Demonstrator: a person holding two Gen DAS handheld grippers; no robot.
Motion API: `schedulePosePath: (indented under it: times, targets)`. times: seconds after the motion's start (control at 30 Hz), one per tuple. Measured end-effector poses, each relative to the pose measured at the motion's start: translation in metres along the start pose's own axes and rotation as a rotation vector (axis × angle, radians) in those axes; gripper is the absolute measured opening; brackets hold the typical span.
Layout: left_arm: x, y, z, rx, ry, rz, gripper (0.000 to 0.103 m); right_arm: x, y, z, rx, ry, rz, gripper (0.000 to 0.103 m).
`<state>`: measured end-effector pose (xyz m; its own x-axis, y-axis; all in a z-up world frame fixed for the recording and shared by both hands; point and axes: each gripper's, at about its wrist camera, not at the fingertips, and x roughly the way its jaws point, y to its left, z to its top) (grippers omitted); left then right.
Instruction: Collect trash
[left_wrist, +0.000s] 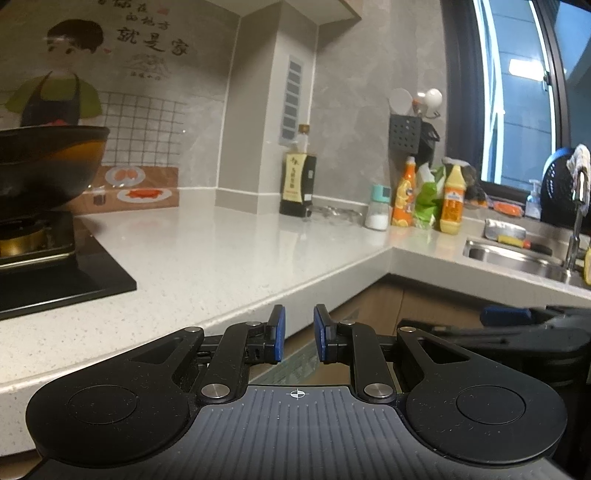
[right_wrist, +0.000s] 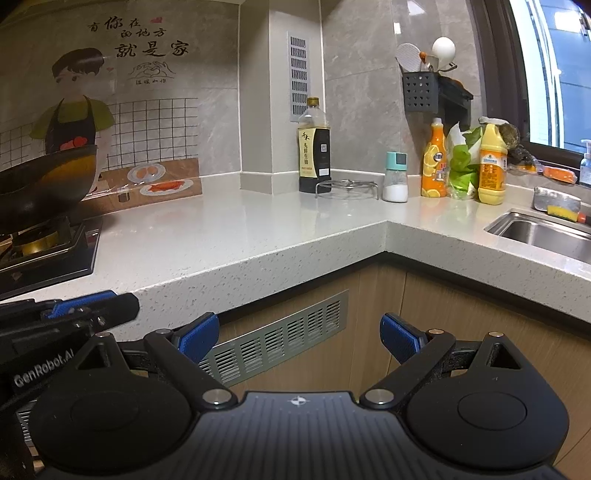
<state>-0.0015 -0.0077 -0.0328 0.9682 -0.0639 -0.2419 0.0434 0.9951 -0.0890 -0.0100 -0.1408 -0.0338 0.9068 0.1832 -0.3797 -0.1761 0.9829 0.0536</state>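
Awaiting pickup: left gripper (left_wrist: 298, 334) narrowly parted, right gripper (right_wrist: 300, 338) spread wide, both empty. Countertop (right_wrist: 229, 229) ahead; next move requires locating trash, likeliest the green bag (right_wrist: 461, 166) beyond.

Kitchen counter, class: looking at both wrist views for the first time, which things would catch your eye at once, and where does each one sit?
The bright orange bottle and yellow bottle stand out first, flanking a green bag at the back of the countertop near the window. At far left a dark wok sits on the stove, below a cartoon wall sticker. In the foreground the right gripper is open and empty.
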Motion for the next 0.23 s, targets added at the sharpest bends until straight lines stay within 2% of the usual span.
schedulePosePath:
  times: [0.13,0.23]
  targets:
    - [0.012,0.000,0.004,-0.017,0.014,-0.008,0.021,0.011,-0.001,0.002,-0.005,0.013,0.016,0.095]
    - [0.027,0.000,0.004,-0.015,0.052,0.002,0.021,0.023,-0.006,0.004,0.002,0.031,0.025,0.095]
